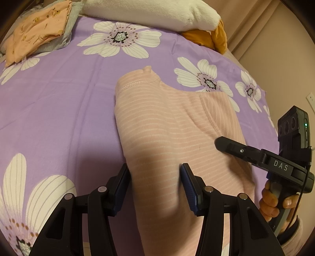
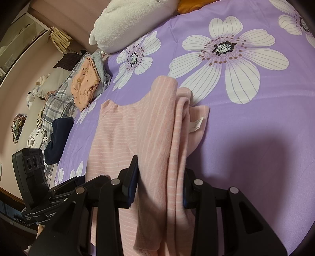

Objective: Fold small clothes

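Observation:
A pink striped fleece garment (image 1: 167, 126) lies on the purple flowered bedsheet (image 1: 59, 98). My left gripper (image 1: 155, 175) is open, its jaws astride the garment's near left edge. My right gripper (image 2: 160, 177) is wide, with a bunched sleeve or side panel of the garment (image 2: 163, 126) between its jaws; cloth hides the right pad, so I cannot tell whether they press on it. The right gripper also shows in the left wrist view (image 1: 222, 142), over the garment's right side. A white care label (image 2: 196, 124) sticks out of the folded part.
A stack of folded clothes, an orange bear-print piece on top (image 1: 39, 29), sits at the bed's far left corner and also shows in the right wrist view (image 2: 84, 82). A white plush pillow (image 1: 149, 11) and an orange cloth (image 1: 208, 37) lie at the far edge.

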The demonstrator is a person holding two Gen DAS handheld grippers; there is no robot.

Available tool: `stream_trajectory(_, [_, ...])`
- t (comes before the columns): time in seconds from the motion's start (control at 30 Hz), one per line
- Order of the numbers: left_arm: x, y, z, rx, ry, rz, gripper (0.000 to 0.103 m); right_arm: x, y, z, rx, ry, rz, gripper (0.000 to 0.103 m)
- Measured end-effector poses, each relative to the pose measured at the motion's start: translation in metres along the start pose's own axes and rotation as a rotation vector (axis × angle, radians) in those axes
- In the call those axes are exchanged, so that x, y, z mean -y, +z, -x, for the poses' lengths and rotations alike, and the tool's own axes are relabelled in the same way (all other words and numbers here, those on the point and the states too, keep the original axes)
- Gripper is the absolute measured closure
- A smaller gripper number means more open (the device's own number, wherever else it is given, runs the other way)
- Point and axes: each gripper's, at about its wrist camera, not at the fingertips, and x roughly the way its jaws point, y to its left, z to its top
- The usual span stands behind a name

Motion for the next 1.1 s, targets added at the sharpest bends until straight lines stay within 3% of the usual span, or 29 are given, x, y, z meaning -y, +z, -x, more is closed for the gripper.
stream_trajectory(1.1, [0.0004, -0.0049, 0.0029, 0.003, 0.008, -0.005, 0.052, 0.0044, 0.0008, -0.0012, -0.001, 0.001, -0.013, 0.065])
